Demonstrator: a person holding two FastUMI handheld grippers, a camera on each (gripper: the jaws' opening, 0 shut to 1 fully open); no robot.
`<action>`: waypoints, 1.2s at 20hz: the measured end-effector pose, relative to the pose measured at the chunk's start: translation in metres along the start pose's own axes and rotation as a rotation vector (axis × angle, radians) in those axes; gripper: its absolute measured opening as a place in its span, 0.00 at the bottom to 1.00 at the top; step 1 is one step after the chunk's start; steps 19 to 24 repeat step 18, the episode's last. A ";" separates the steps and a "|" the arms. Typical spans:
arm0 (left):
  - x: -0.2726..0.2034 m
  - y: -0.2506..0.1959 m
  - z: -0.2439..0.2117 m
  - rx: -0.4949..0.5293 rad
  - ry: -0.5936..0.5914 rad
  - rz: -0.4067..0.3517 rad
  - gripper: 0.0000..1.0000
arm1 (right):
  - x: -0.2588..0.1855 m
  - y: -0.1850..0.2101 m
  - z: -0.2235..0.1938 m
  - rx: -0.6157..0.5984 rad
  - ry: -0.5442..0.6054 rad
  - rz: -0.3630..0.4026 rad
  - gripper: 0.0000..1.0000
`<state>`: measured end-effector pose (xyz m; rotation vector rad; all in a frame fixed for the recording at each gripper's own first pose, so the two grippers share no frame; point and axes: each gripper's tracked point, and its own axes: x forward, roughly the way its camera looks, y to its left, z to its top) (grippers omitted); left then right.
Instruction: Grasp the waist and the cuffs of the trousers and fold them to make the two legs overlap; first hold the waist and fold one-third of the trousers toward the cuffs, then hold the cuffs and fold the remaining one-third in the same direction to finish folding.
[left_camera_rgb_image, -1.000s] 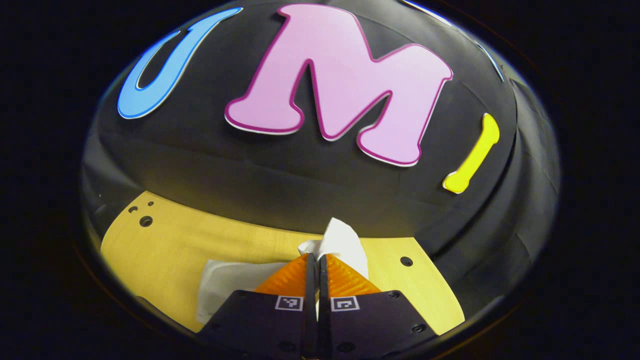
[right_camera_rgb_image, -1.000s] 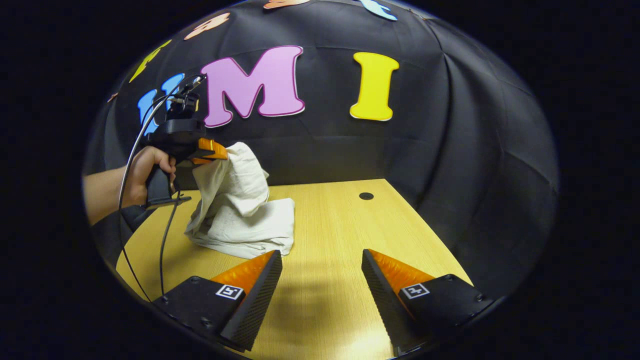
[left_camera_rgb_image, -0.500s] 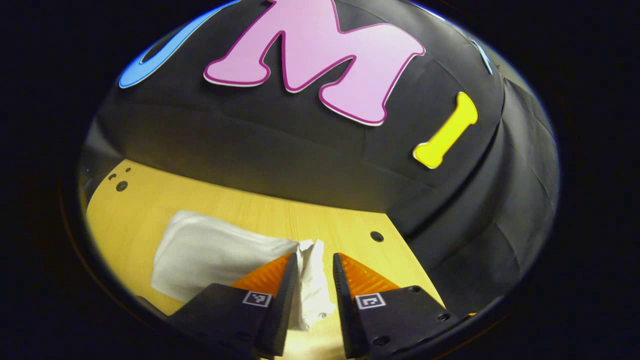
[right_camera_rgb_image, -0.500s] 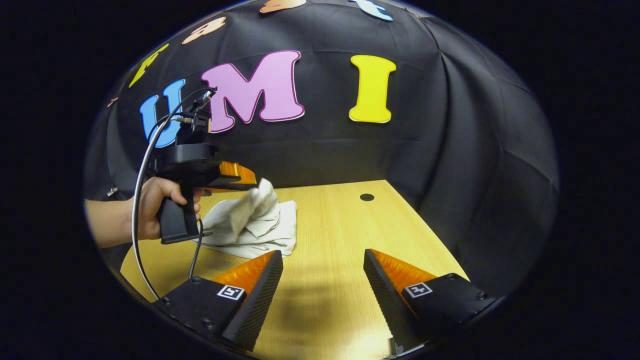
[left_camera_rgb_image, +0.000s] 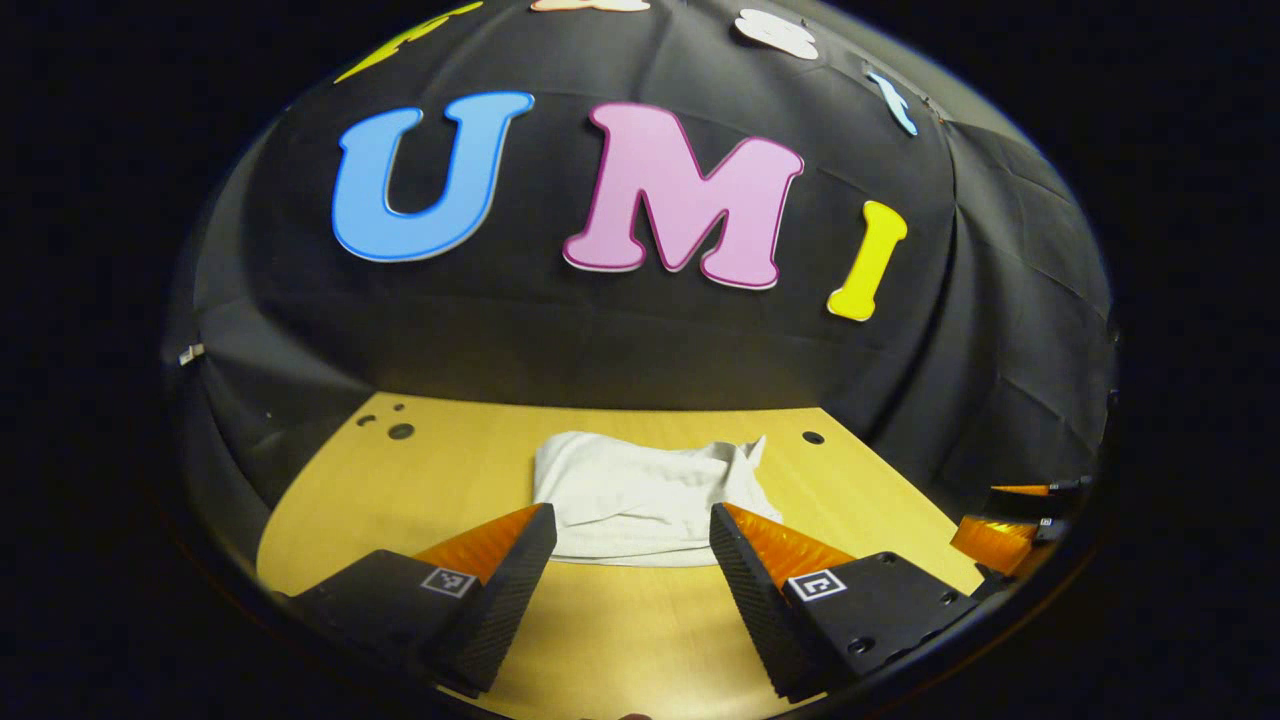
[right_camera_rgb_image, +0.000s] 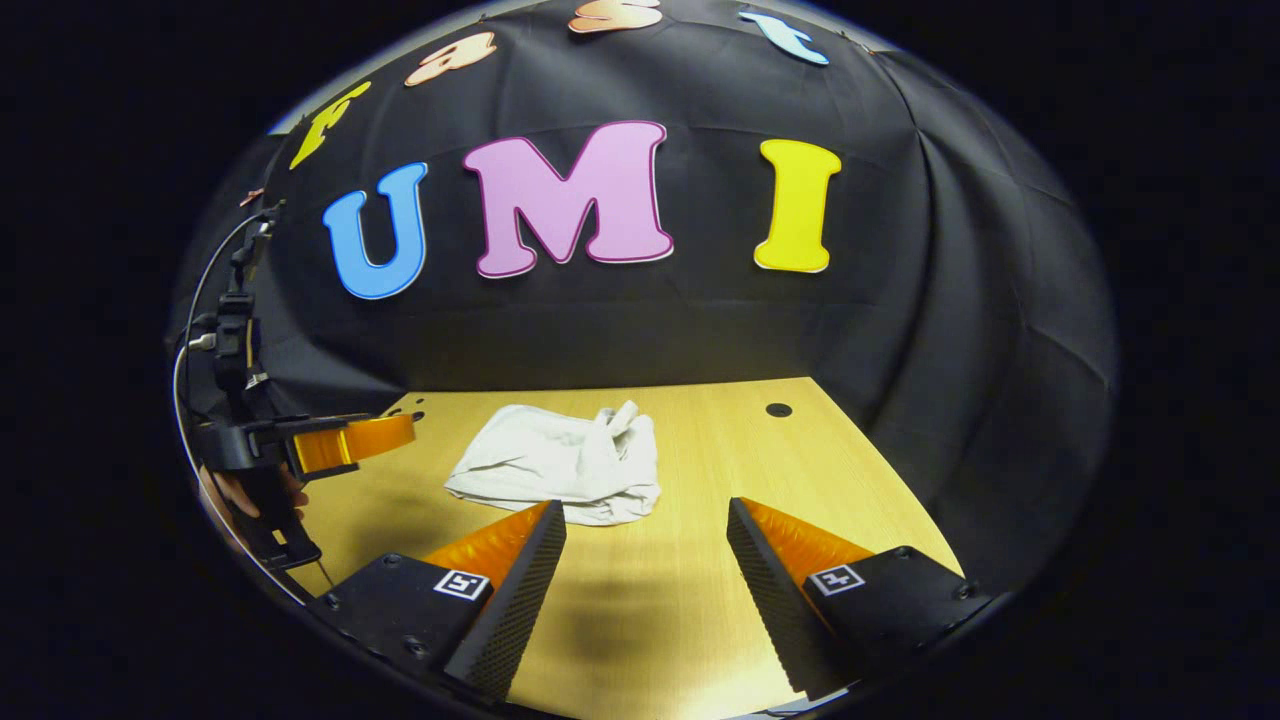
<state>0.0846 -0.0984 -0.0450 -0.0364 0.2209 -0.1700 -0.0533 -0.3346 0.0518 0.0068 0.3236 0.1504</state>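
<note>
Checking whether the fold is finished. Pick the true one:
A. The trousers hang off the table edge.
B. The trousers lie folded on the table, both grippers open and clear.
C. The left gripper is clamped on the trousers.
B: the trousers lie bundled on the table; the left gripper and right gripper stand open, holding nothing.
</note>
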 end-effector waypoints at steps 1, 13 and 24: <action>-0.024 0.013 0.009 0.014 -0.041 0.031 0.96 | -0.007 0.010 0.005 0.016 -0.011 0.013 0.99; -0.172 0.052 -0.075 -0.010 -0.068 0.199 0.97 | -0.094 0.033 -0.067 0.085 0.043 -0.039 0.99; -0.167 0.046 -0.101 -0.056 0.020 0.166 0.97 | -0.097 0.030 -0.081 0.121 0.082 -0.050 0.99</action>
